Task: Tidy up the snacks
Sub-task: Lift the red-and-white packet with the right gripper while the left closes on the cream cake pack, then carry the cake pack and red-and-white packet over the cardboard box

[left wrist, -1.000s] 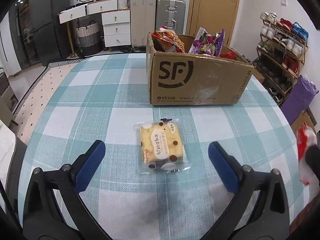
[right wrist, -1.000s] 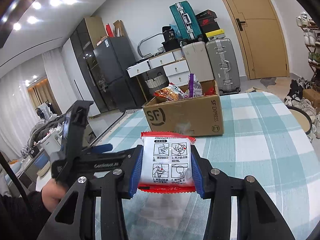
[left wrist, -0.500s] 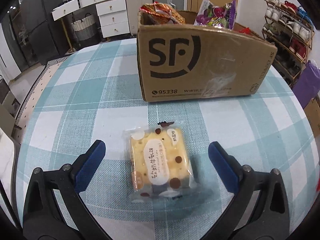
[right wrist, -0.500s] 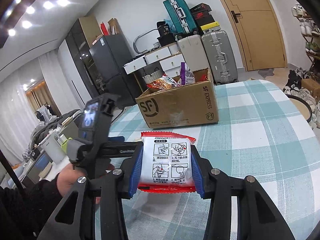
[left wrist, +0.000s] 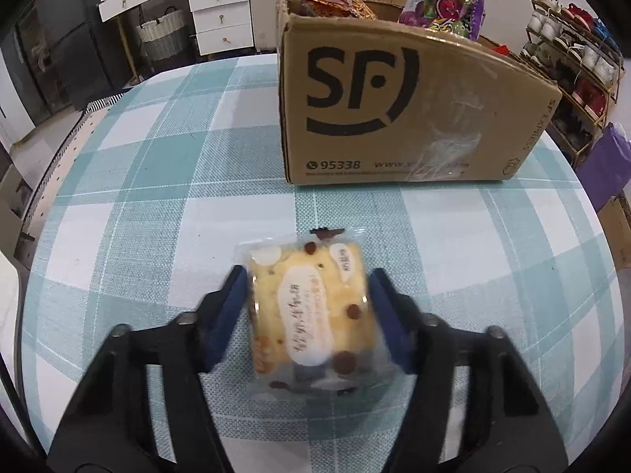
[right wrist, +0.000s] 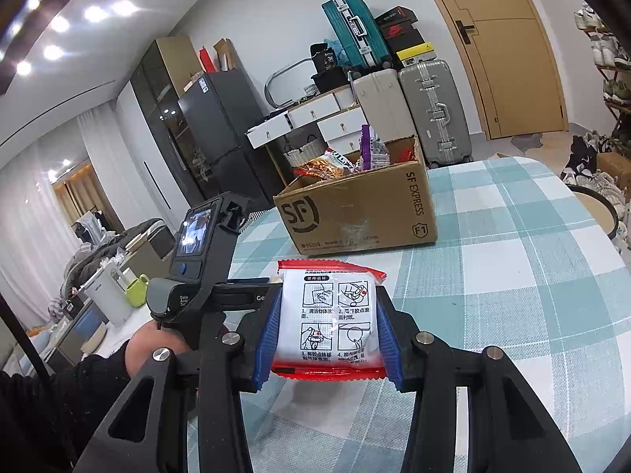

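Observation:
A clear-wrapped yellow cake packet (left wrist: 315,315) lies on the checked tablecloth (left wrist: 157,181), a short way in front of the SF cardboard box (left wrist: 394,98). My left gripper (left wrist: 305,276) is closing around it, and the blue pads (left wrist: 232,299) sit against both of its sides. My right gripper (right wrist: 329,307) is shut on a red-and-white sachet (right wrist: 335,315), held above the table. The same box (right wrist: 355,213) stands beyond it, with snack bags (right wrist: 327,165) sticking out of the top. A person's hand (right wrist: 150,347) holds the left gripper's handle at the left of the right wrist view.
Orange and purple snack bags (left wrist: 441,8) fill the box. Suitcases (right wrist: 430,110) and white drawers (left wrist: 221,15) stand behind the table, with a shoe rack (left wrist: 572,71) at the right. The round table's edge (left wrist: 51,181) curves close on the left.
The left gripper came down and forward over the cake packet, and its wide-open jaws have swung in against the packet's sides. The right gripper kept still with its sachet.

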`<state>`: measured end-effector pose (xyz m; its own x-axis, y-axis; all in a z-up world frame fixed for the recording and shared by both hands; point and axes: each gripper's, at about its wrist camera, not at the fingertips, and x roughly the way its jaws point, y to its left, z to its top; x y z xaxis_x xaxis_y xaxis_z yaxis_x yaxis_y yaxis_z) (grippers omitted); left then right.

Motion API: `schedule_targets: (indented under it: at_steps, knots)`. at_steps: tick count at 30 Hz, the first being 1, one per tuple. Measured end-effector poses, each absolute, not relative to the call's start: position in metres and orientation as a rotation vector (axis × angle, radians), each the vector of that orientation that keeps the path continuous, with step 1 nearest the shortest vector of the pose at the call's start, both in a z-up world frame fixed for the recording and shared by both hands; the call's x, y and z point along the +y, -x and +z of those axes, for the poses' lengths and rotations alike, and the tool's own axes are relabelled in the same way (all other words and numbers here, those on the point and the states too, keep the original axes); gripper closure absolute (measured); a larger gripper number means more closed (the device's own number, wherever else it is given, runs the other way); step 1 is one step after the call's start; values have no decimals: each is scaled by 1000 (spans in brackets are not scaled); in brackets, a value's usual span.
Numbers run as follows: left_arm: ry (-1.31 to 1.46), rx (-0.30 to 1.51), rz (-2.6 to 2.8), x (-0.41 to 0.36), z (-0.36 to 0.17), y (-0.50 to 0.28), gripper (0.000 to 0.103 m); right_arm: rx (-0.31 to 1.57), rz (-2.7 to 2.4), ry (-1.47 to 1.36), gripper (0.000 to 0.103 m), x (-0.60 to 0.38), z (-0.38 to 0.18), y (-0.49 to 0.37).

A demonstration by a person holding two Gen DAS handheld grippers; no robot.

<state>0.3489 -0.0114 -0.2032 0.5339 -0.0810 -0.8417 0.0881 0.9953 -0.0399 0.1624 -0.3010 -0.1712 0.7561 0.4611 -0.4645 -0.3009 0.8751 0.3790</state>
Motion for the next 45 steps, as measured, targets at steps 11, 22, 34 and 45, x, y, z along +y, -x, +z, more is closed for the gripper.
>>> schedule_targets:
  at_steps: [11, 22, 34, 45]
  knots:
    - [-31, 936, -86, 1, -188, -321, 46, 553, 433, -260, 58, -292, -157, -149]
    - [5, 859, -153, 3, -144, -264, 46, 531, 456, -236, 58, -281, -138, -128]
    - [53, 735, -199, 15, -92, -192, 45, 556, 497, -236, 58, -267, -121, -114]
    - [87, 732, -237, 27, -87, -156, 45, 590, 524, -228, 58, -256, -122, -112]
